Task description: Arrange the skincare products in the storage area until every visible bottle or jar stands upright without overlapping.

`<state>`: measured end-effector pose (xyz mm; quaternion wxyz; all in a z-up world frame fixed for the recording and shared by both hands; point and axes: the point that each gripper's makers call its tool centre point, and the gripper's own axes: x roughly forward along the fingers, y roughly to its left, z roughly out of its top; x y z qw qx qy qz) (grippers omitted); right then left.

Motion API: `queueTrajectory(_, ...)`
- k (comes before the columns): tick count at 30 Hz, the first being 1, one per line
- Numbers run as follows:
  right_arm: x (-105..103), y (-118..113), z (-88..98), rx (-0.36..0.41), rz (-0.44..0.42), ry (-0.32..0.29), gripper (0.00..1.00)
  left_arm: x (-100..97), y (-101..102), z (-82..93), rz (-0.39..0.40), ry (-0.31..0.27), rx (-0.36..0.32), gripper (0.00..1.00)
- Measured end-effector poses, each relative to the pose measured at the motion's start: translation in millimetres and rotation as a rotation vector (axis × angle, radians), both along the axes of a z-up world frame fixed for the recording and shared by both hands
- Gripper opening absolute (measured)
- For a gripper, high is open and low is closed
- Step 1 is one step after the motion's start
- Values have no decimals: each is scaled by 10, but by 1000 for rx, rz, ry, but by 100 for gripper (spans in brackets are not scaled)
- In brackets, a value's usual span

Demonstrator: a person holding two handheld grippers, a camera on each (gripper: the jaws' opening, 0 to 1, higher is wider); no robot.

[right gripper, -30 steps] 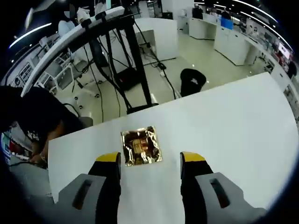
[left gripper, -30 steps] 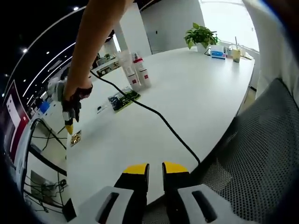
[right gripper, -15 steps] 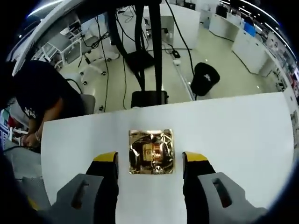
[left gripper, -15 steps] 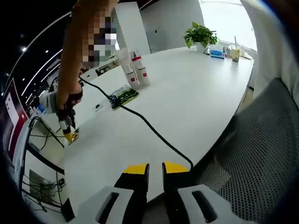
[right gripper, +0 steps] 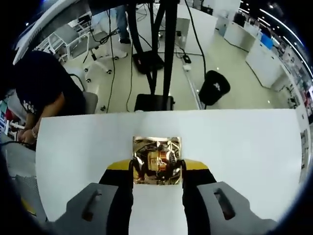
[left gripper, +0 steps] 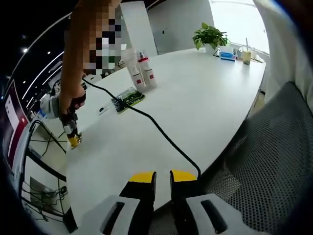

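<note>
A square gold foil sachet lies flat on the white table near its far edge. My right gripper has its yellow-tipped jaws pressed against the sachet's two sides. In the left gripper view that same right gripper points down at the table's left end, held by a person's arm. Two bottles stand upright at the back: a clear one and a white one with a red cap. A green sachet lies flat in front of them. My left gripper is shut and holds nothing, at the table's near edge.
A black cable runs across the table from the arm to the near edge. A grey mesh chair stands to the right. A potted plant and small items sit at the far end. Beyond the table are a black stand, a bin and a seated person.
My right gripper's jaws have come together from wide open onto the gold sachet's sides. The arm with the right gripper has moved lower towards the table. The left gripper has stayed still.
</note>
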<state>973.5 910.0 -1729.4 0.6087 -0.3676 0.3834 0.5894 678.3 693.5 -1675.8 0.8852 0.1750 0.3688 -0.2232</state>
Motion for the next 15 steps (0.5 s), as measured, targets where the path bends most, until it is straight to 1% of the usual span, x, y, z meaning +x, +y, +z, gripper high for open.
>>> queueTrajectory(2,11,6,-2,-4,-3,-4,35,-2,0,-3,0,2,1,12)
queueTrajectory(4,18,0,5,7,-4,-24,35,-1,3,-4,2,2,1,12)
queueTrajectory(7,-27,-46,14,8,-9,-19,35,1,9,-5,5,2,2,12)
queueTrajectory(12,27,-80,56,4,-21,-17,35,7,14,-6,7,2,4,12)
queueTrajectory(15,17,-133,103,5,-22,-19,35,6,16,-9,7,3,5,12)
